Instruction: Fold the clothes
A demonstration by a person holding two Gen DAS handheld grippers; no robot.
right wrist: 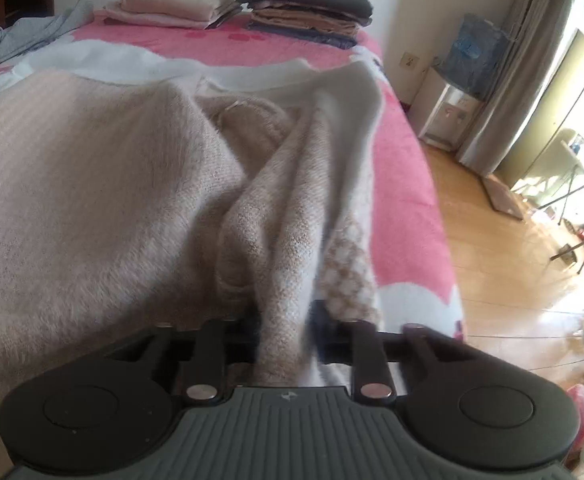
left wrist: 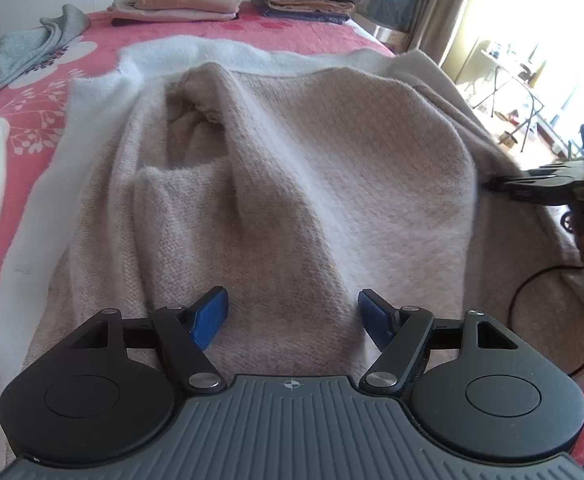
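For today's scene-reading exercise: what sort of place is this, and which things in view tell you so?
Most likely a home bedroom: a bed with a pink floral cover, stacks of folded clothes against its far wall, and curtains beside a bright window.

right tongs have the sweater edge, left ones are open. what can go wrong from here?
1. The right tongs pinch a bunched fold of the beige sweater near the bed edge; a pull could drag cloth off the side.
2. The left tongs are open over the sweater and hold nothing, so a one-sided pull may skew the fold.
3. A cable lies on the sweater and could snag.
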